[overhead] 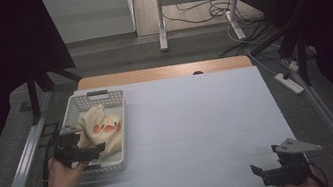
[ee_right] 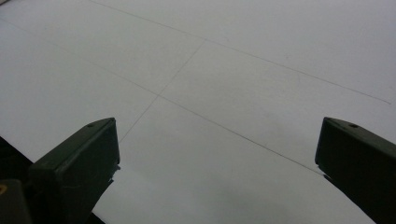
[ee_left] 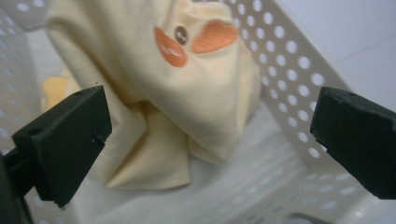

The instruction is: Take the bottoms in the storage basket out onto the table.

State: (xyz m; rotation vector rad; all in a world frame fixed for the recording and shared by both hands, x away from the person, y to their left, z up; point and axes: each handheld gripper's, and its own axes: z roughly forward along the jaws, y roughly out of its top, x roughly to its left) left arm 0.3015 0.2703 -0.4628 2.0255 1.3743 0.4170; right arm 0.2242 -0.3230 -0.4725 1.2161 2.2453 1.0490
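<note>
The cream cloth (ee_left: 187, 102) lay crumpled in the white basket (overhead: 121, 123) at the frame's left. The left tongs (ee_left: 210, 135) hung released just over it; the right tongs (overhead: 263, 172) gaped above bare table (overhead: 199, 118), lower right.

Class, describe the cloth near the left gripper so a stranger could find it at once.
Start at the white table, then find the perforated white basket on its left side. The crumpled cloth lies inside: pale yellow, with orange patches and a small brown dot.
</note>
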